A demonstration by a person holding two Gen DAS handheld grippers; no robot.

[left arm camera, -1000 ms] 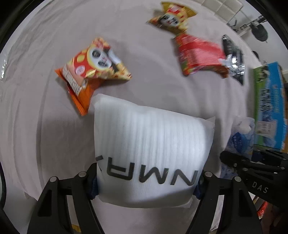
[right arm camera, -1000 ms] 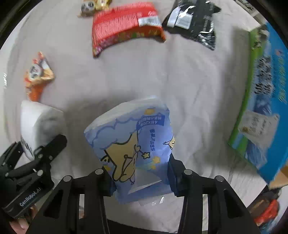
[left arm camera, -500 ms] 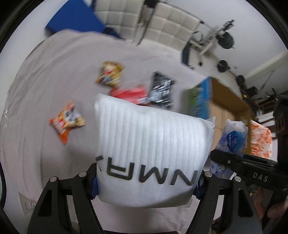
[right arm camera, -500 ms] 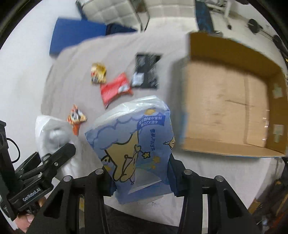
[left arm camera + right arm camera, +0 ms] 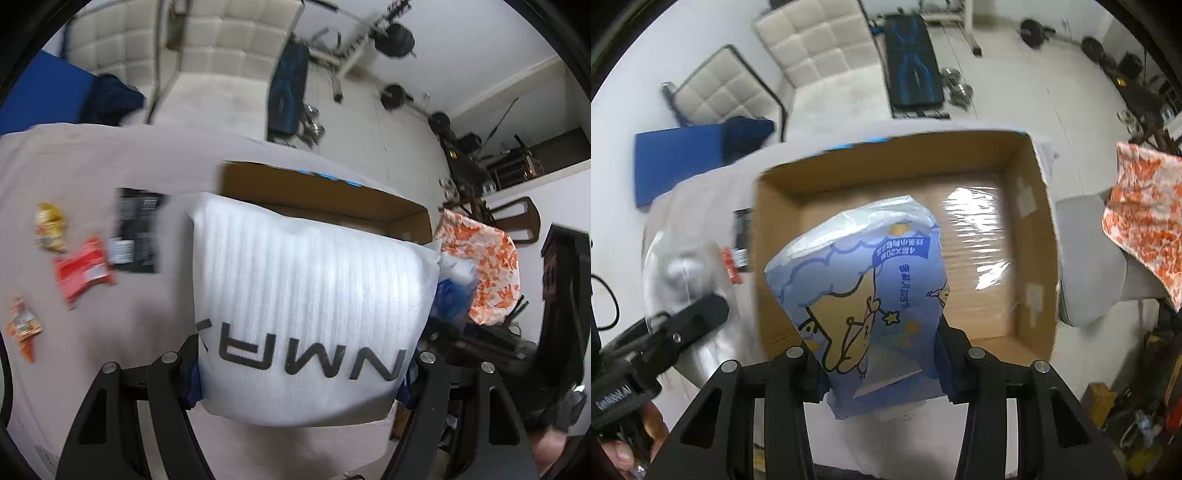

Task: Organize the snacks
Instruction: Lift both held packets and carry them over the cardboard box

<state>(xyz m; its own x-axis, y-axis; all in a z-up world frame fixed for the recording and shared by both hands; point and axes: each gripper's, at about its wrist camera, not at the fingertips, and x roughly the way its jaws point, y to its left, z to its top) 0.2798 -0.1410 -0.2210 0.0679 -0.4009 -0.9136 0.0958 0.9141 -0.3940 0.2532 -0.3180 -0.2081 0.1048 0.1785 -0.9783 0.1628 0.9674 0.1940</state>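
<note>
My left gripper point(image 5: 301, 376) is shut on a white ribbed pack with black letters point(image 5: 310, 295), held high above the grey-covered table point(image 5: 110, 158). My right gripper point(image 5: 882, 365) is shut on a blue pack with a cartoon print point(image 5: 864, 291), hanging over the open cardboard box point(image 5: 1030, 236). The box's rim point(image 5: 332, 192) shows behind the white pack in the left wrist view. On the cloth to the left lie a black packet point(image 5: 136, 229), a red packet point(image 5: 83, 271), a yellow packet point(image 5: 50, 225) and an orange packet point(image 5: 22, 325).
An orange-and-white patterned cloth point(image 5: 1145, 214) hangs to the right of the box. Behind the table stand a white padded chair point(image 5: 812, 44), a blue mat point(image 5: 683, 155) and a weight bench point(image 5: 912, 74). The left gripper point(image 5: 665, 332) shows at the left of the right wrist view.
Both grippers have risen and swung right with their packs, from low over the cloth to above the cardboard box. The loose packets now lie far to the left.
</note>
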